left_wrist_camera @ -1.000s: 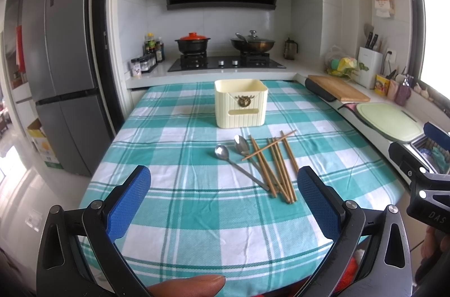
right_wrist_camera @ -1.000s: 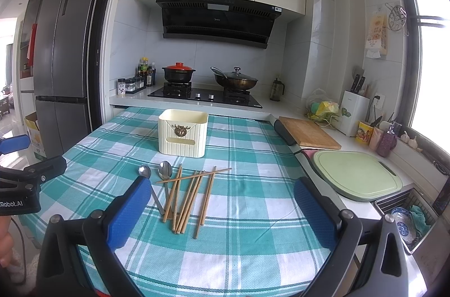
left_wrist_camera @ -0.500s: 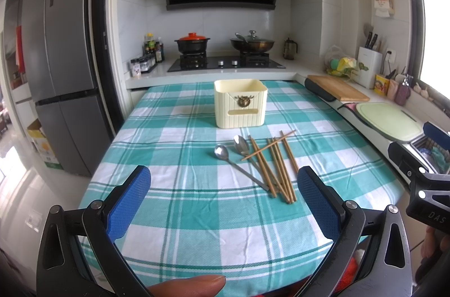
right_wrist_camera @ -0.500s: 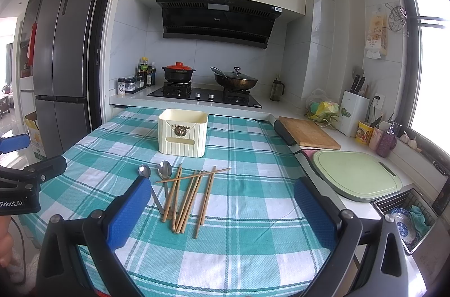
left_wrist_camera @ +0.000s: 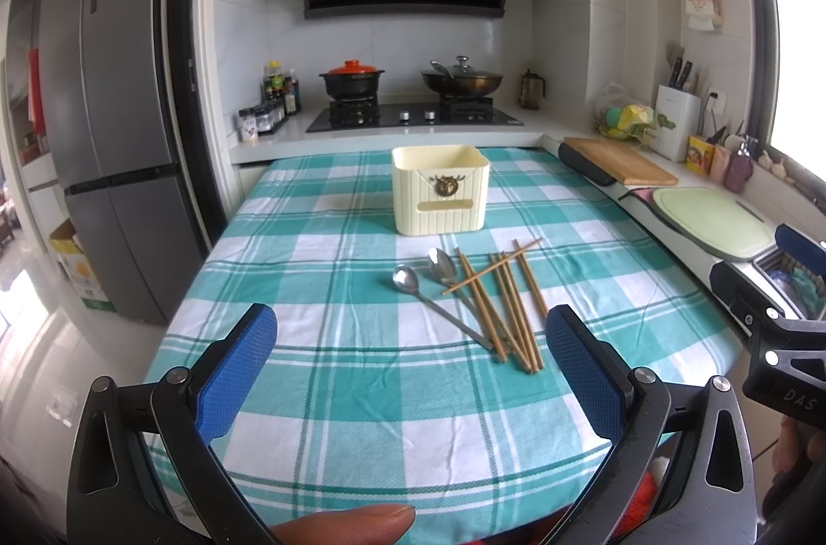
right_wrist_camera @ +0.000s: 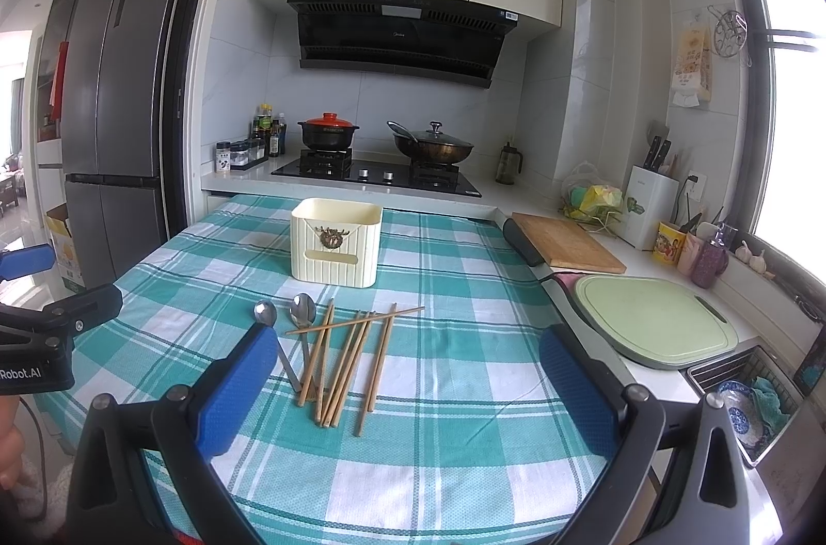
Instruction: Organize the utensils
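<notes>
On the checked table, chopsticks and spoons lay near the cream box, so both wide-open, empty grippers, left and right, should pinch one piece gently.

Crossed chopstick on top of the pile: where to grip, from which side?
Grip the crossed chopstick at its right end, which sticks out past the other chopsticks. Come from above with the right gripper, jaws across the shaft; it lies flat and on top.

Two steel spoons, wooden chopsticks flat before cream holder.
</notes>
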`<state>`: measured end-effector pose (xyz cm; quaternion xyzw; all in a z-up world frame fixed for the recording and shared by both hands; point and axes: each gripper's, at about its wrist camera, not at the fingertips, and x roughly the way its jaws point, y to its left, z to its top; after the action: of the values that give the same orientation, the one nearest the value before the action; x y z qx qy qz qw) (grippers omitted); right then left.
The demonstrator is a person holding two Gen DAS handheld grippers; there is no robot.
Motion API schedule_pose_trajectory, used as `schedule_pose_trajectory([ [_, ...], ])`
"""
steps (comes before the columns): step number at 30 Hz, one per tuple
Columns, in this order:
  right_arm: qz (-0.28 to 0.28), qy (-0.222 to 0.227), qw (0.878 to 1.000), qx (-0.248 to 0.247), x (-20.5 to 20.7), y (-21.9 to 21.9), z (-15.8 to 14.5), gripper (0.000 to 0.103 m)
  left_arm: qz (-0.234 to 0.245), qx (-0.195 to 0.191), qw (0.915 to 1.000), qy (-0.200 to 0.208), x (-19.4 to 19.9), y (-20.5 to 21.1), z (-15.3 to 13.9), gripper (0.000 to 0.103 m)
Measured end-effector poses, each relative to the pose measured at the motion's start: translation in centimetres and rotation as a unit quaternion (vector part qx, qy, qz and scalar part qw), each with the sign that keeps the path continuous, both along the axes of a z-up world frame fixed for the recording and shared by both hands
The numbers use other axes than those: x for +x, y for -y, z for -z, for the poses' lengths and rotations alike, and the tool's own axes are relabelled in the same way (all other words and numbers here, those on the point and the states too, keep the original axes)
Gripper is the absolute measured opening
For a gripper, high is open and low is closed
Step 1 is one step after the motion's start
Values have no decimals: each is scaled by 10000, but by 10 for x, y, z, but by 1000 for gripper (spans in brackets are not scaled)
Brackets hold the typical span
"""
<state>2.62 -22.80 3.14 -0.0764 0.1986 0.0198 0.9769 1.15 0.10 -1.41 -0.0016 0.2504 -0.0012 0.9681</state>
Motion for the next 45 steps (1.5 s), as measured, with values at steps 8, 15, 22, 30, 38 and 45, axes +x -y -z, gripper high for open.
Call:
schedule_pose_trajectory([
  [8,18,-1,10000,-17,-1,4,1,103,1,0,10000,-7,0,0,0,103],
  [15,25,-27,10000,-36,1,4,0,103,2,0,10000,-4,0,0,0,103],
  [22,61,-67,10000,-32,3,4,2,103,37,22,10000,-53,4,7,7,103],
  [30,76,-95,9999,-30,4,4,3,103,33,25,10000,-86,5,9,9,103],
  [38,120,-142,9998,4,15,8,5,103,35,7,9995,-298,16,8,17,103],
  [45,-149,-387,9991,109,55,9,23,103,-100,145,9990,-418,31,4,25,103],
])
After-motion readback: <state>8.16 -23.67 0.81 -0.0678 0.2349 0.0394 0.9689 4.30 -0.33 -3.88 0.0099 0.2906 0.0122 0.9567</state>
